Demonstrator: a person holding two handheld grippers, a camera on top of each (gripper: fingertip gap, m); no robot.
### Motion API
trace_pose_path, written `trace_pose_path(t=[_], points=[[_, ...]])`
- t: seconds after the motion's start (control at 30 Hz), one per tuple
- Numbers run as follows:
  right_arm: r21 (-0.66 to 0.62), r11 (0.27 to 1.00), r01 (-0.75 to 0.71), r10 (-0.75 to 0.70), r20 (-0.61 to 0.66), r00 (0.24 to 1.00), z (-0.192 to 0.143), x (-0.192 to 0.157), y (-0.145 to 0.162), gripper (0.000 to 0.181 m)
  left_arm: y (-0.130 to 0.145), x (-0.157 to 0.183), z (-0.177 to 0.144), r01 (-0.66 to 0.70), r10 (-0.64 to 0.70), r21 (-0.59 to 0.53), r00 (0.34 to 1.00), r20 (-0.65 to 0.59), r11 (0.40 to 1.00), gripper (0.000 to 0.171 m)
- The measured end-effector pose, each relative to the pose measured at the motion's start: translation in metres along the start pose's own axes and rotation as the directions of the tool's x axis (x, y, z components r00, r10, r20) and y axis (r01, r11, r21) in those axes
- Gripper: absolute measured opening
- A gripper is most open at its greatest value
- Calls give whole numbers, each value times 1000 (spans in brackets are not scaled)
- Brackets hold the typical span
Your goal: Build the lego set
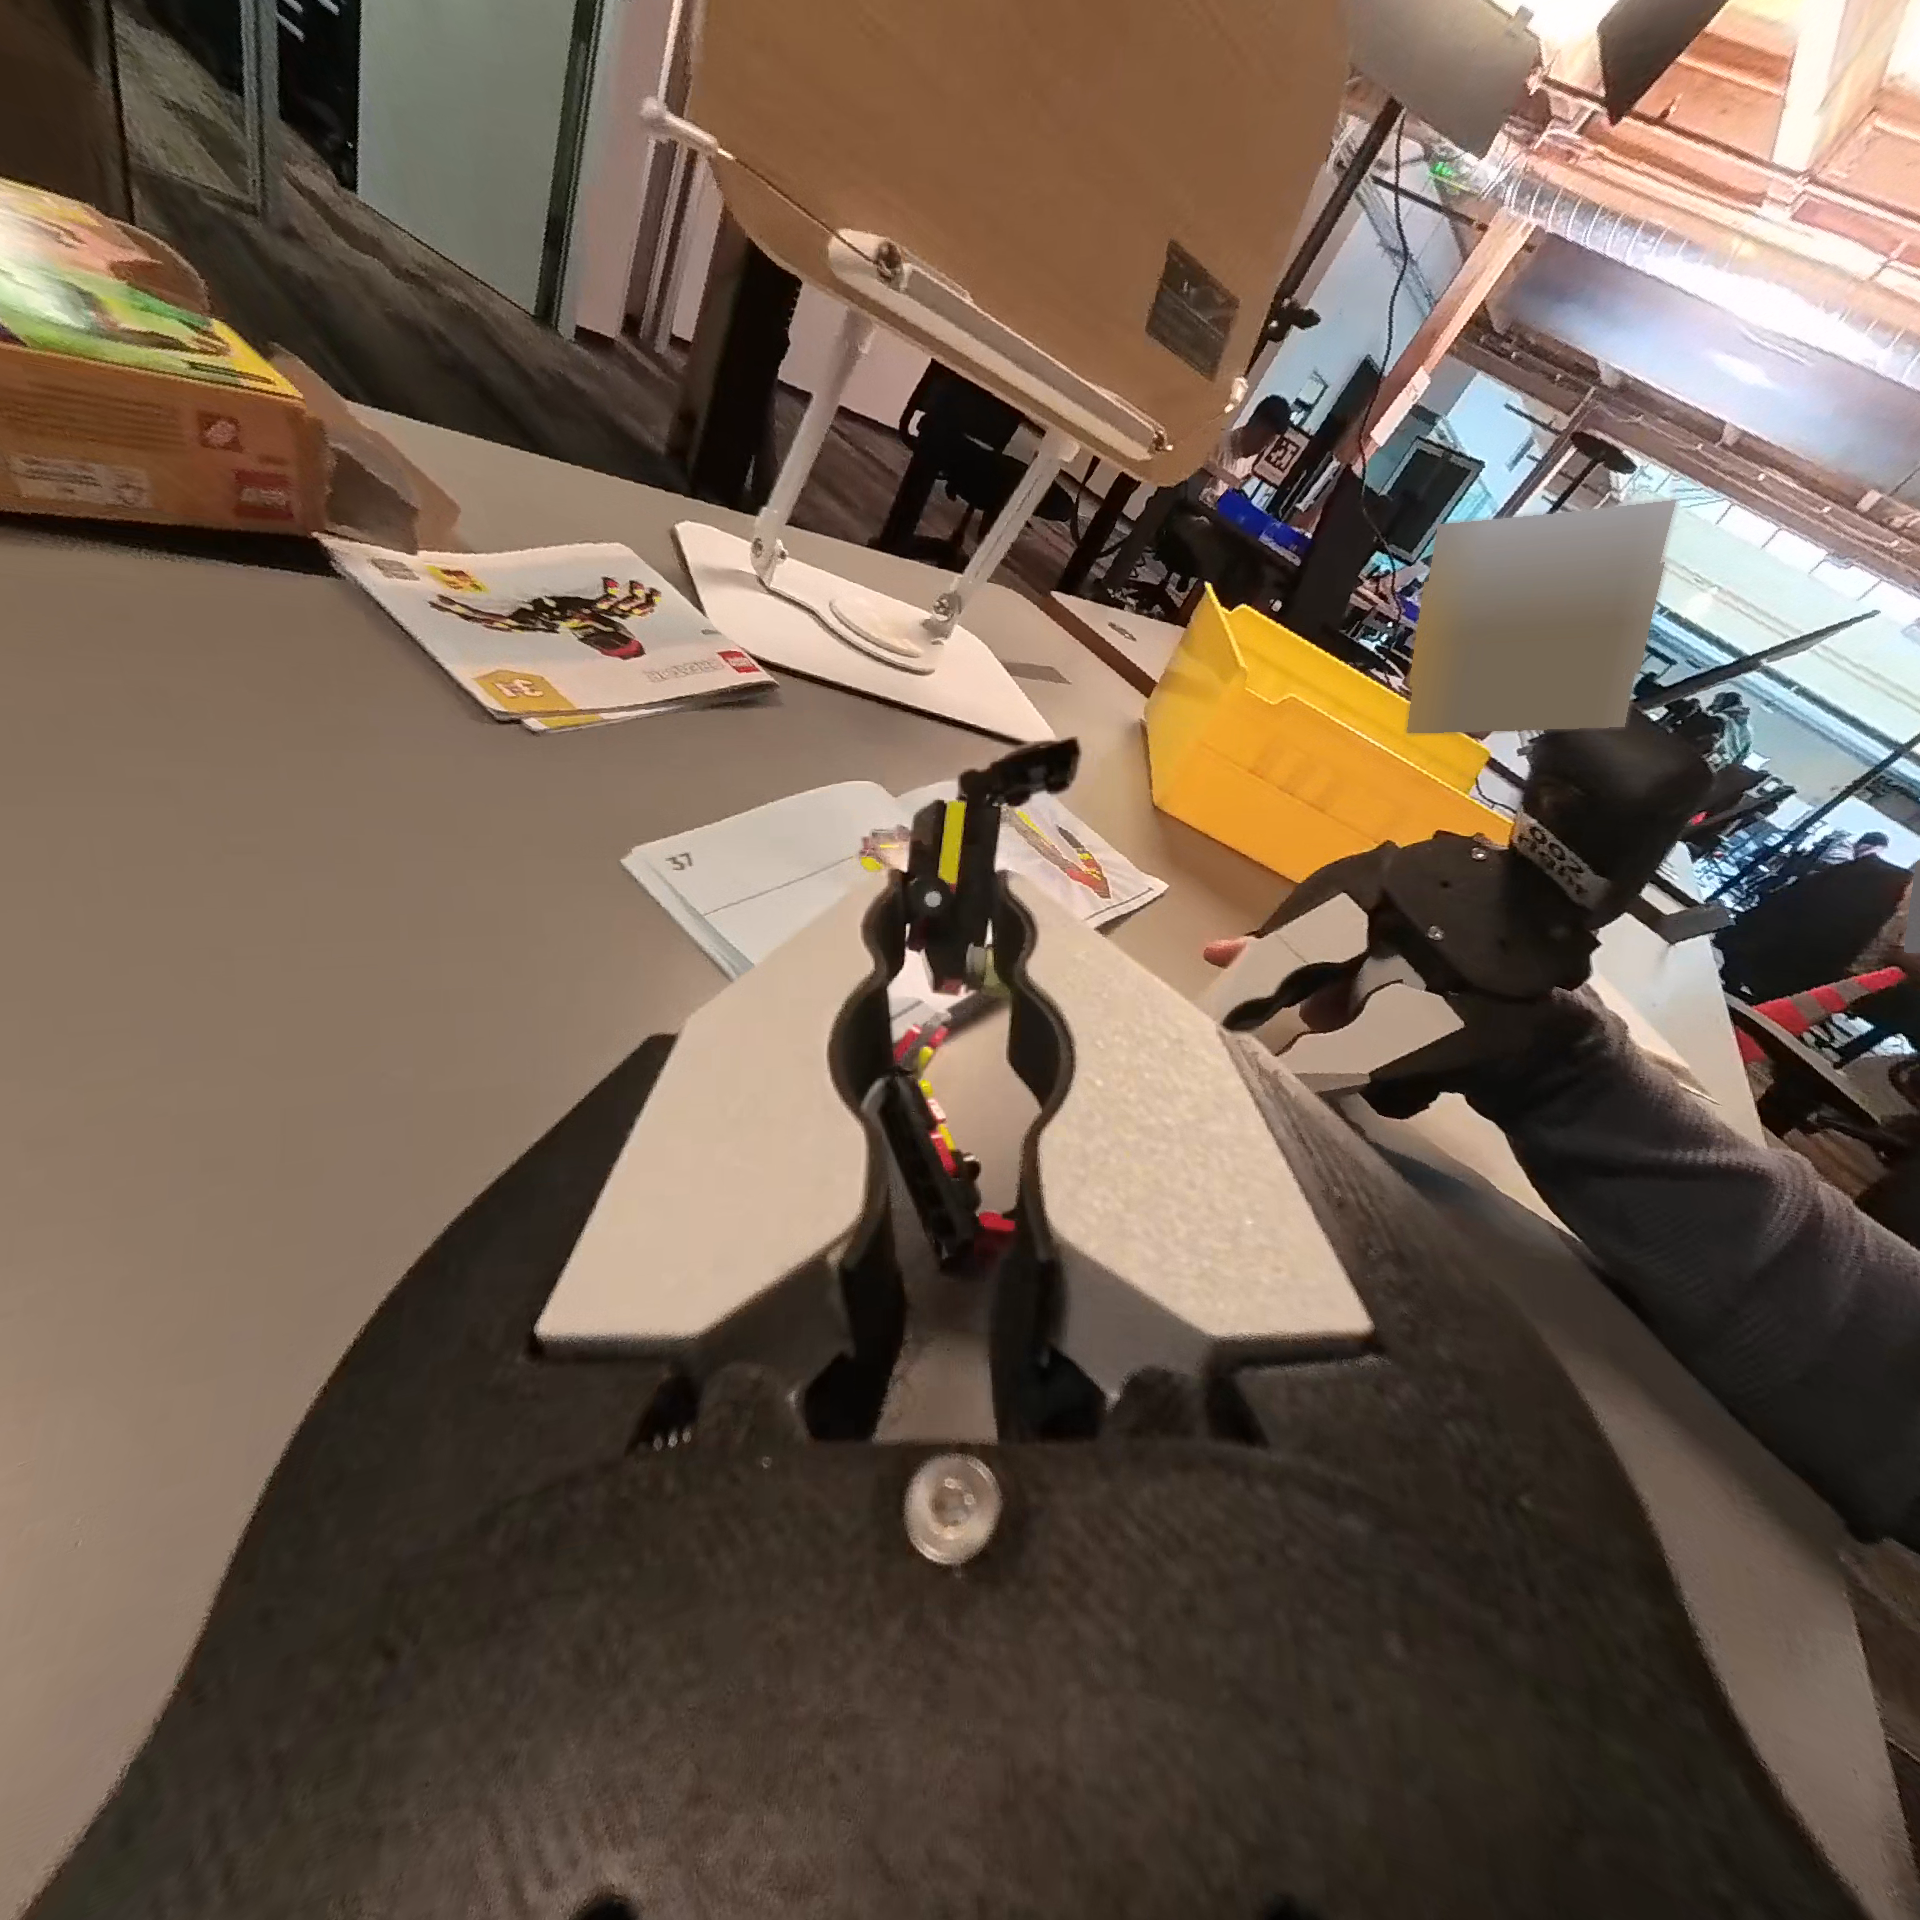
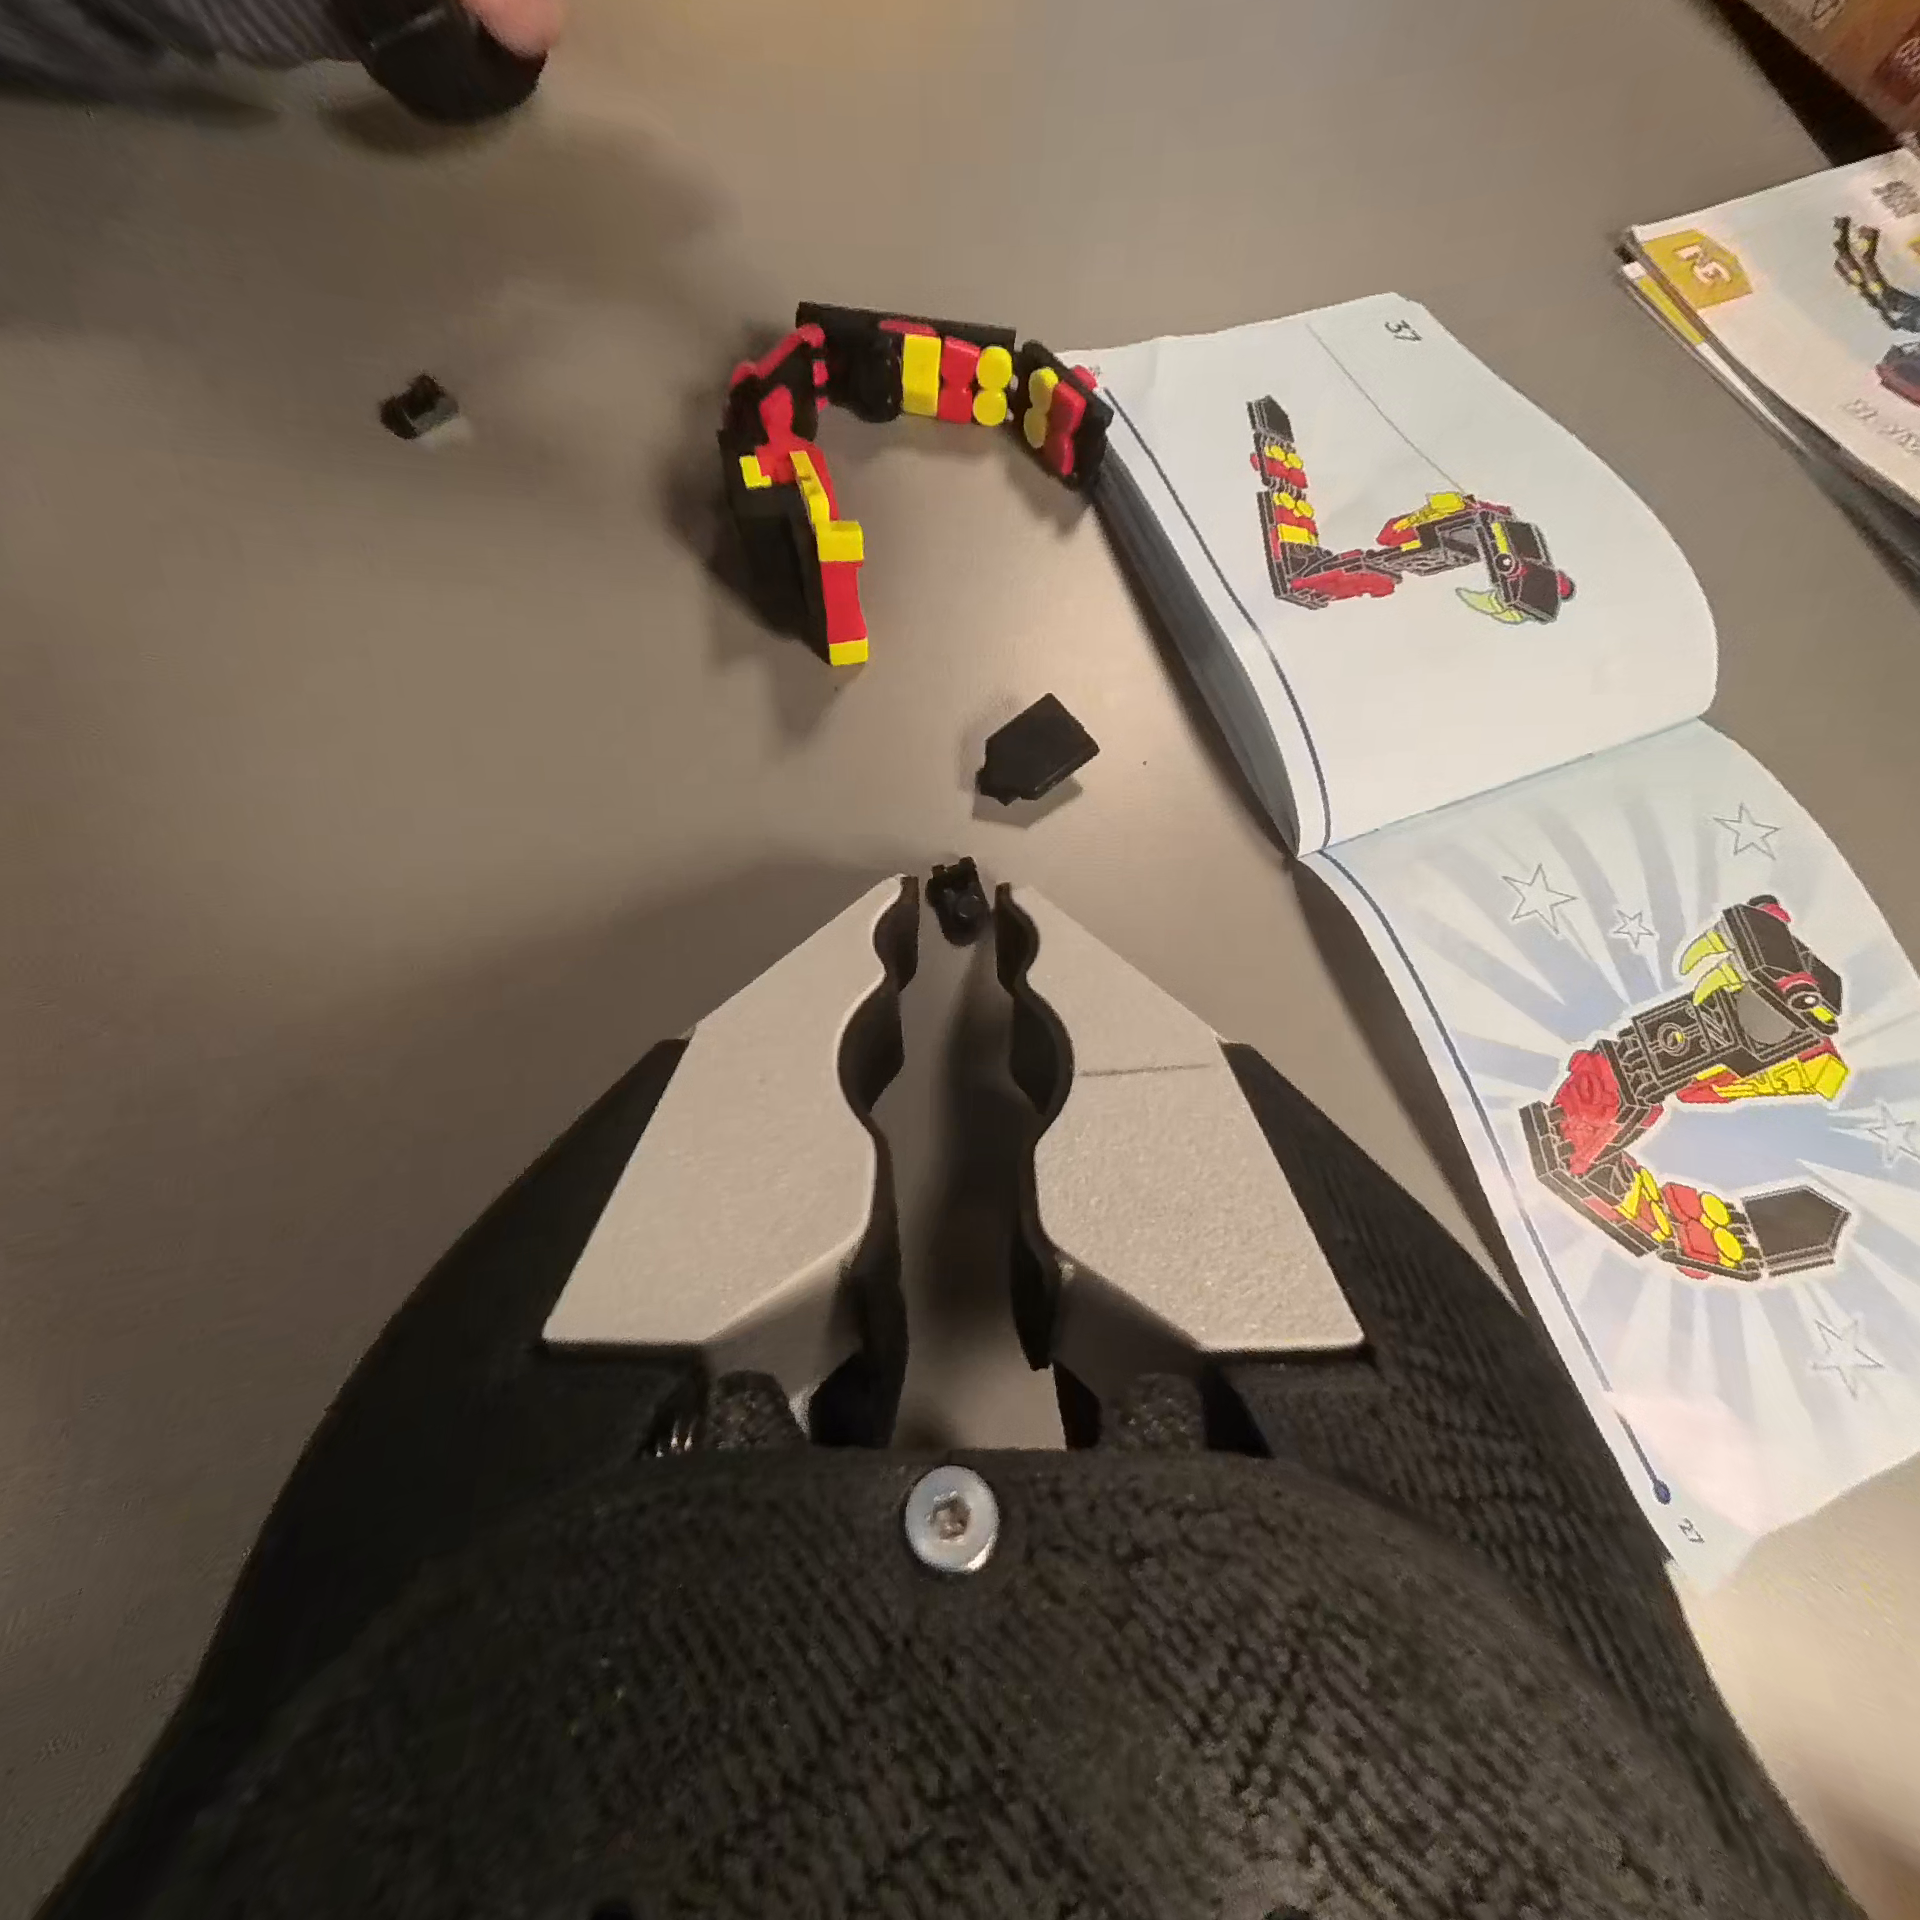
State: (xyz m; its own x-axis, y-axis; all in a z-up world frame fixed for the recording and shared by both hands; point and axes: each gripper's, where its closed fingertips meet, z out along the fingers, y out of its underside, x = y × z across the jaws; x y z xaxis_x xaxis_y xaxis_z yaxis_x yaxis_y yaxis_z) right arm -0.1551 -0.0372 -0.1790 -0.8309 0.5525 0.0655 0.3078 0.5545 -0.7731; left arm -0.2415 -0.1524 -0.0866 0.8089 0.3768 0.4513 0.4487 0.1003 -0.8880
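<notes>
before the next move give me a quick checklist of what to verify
1. Left gripper holding the black and yellow lego assembly: ok, fingers closed on it.
2. Right gripper holding the small black piece: cannot tell, piece sits between the tips, contact unclear.
3. Snake body within reach on the table: ok.
4. Instruction booklet open and readable: ok.
5. Loose black sloped piece clear of the grippers: ok, lying apart.

Two booklets, three loose black pieces.
</notes>
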Motion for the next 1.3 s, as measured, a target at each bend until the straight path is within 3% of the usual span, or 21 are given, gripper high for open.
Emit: trace_pose_path(t=[0.37, 1.3], points=[[0, 1000, 7, -7, 10, 1000, 0, -2, 0, 8, -9, -12, -6, -6, 3, 55, 999, 55, 998, 14], [1, 1000, 10, -10, 8, 1000, 1, -2, 0, 7, -5, -12, -3, 11, -13, 43, 999, 43, 999, 14]])
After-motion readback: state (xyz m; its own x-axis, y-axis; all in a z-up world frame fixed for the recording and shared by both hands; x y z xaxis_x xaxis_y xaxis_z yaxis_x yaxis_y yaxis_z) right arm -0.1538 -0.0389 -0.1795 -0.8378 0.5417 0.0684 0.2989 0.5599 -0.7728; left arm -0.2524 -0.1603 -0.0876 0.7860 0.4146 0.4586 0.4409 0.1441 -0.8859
